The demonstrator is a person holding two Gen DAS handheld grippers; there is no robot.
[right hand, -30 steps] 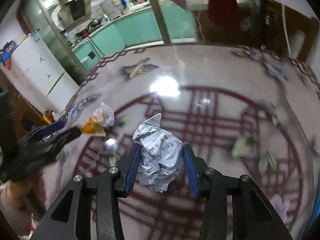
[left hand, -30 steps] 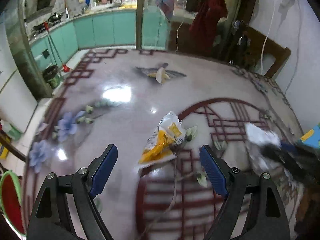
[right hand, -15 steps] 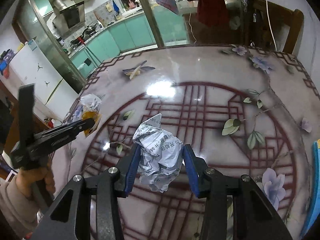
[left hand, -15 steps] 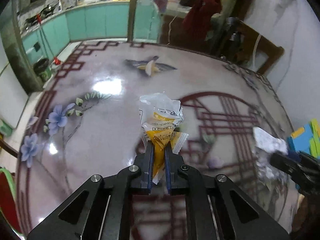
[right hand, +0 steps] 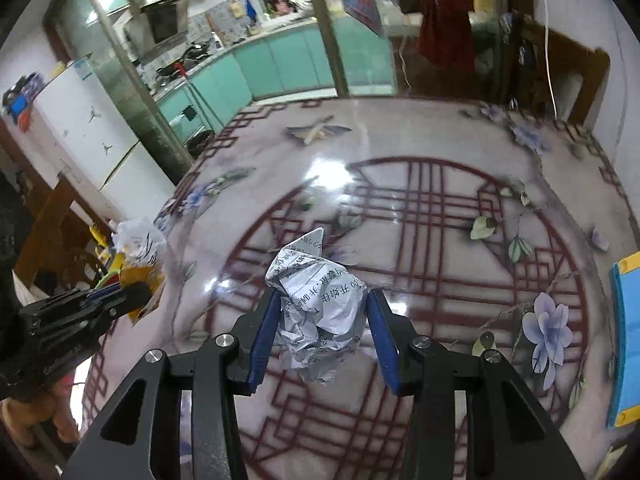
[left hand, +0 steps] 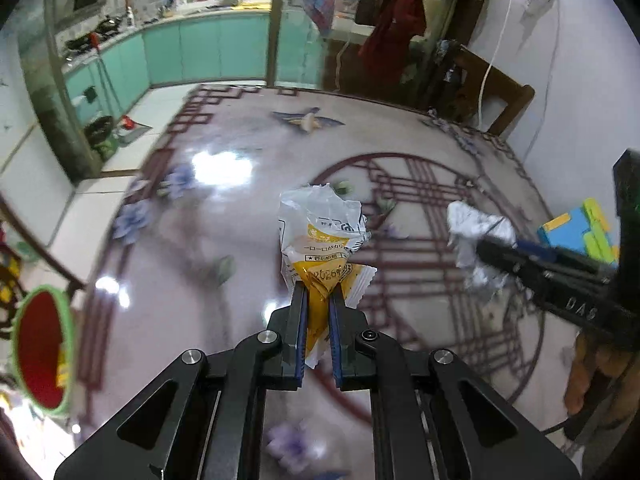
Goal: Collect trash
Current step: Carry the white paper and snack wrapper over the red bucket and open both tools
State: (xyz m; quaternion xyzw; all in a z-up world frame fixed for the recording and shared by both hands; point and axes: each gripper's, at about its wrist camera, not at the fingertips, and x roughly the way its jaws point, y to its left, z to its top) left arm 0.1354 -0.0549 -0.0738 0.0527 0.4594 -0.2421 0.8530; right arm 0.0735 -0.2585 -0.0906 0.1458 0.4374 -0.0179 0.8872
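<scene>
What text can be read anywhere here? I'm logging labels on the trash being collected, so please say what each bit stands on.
"2026", part of a printed date: on the yellow part of the snack wrapper; the rest of its print is too blurred.
"00" beside Chinese characters I cannot make out: on the crumpled paper.
"DAS", white letters, cut off: on the right gripper body, in the left wrist view.
White lettering on the left gripper body: too blurred.

The wrapper's (left hand: 320, 248) lower end is hiding between the fingers (left hand: 299, 320). The block (right hand: 628, 340) is running off the right edge. Worktop (left hand: 180, 240) flowers are blurring.
</scene>
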